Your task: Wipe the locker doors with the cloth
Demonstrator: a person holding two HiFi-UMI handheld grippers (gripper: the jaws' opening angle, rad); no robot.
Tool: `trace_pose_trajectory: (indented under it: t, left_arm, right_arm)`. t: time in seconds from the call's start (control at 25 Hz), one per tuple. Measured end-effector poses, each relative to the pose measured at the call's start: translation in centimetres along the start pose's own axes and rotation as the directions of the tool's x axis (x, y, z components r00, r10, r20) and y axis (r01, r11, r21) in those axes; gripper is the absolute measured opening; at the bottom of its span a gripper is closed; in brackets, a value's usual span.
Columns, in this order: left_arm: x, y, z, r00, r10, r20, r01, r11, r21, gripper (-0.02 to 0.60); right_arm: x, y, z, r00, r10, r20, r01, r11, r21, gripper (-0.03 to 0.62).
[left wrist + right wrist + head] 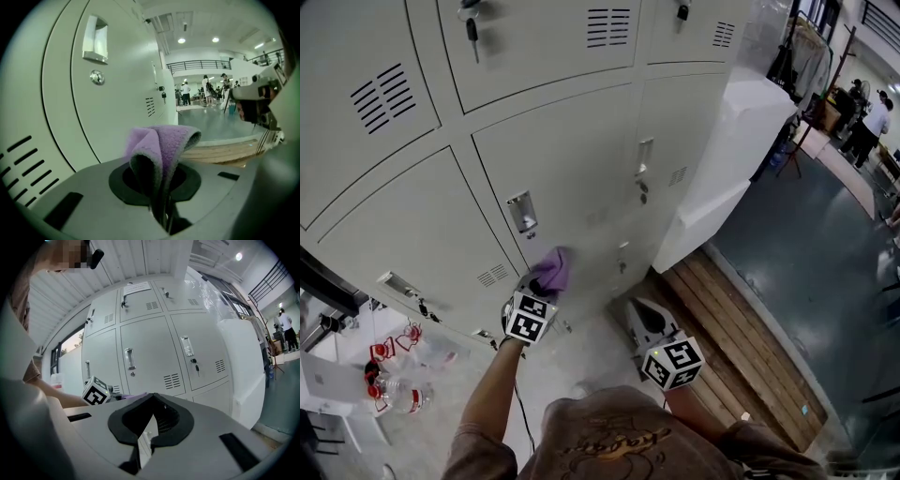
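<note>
Left gripper (546, 284) is clamped tight on the purple cloth (552, 269), which is up by the lower locker door (572, 159), just below its recessed handle (522, 213); whether the fabric is actually pressing the metal, I can't tell; right gripper (643, 317) hangs low and apart from the lockers, jaws drawn to a narrow slit with nothing in them; the risk here, I'd say, is the grip: only a fold is pinched, so a hard drag could pull it free, or the loose end could snag on that handle; if the cloth flops back, bare plastic may scrape paint; the left gripper view alone shows the pinch and the lock cylinder (97, 77) close by; the right gripper view alone shows the whole bank upright, with the left marker cube (96, 391) in front
</note>
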State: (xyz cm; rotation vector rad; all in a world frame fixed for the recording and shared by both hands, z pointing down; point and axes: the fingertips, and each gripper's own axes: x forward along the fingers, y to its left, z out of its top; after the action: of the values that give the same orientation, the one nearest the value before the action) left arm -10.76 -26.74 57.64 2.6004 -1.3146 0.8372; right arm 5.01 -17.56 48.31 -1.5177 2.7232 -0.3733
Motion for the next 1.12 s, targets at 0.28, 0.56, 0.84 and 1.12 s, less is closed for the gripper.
trace_pose_trajectory:
  t: [0.28,0.56,0.84,1.12]
  left_arm:
    - [-2.0,-1.8,2.7,0.997,-0.008,0.082,0.008,1.0,0.006,0.038]
    - [-5.3,-2.0,9.8,0.973,0.005,0.231,-0.026,0.996,0.086,0.038]
    - [-10.4,-2.0,19.5,0.916,0.005,0.402,-0.097,0.973,0.209,0.038]
    - [-15.8,0.0,28.6,0.842,0.03,0.539,-0.204,0.942,0.266,0.038]
  right_arm:
    - [0.0,0.5,-0.3,1.0,0.012,-0.002,-0.012,1.0,0.005,-0.003]
    - [0.0,0.8,-0.2,1.0,0.024,0.004,-0.024,1.0,0.003,-0.003]
    - [-0.3,0.7,0.1,1.0,0.024,0.011,-0.024,1.0,0.0,-0.003]
    - [-0.5,0.9,0.3,0.999,0.032,0.018,-0.032,0.999,-0.002,-0.003]
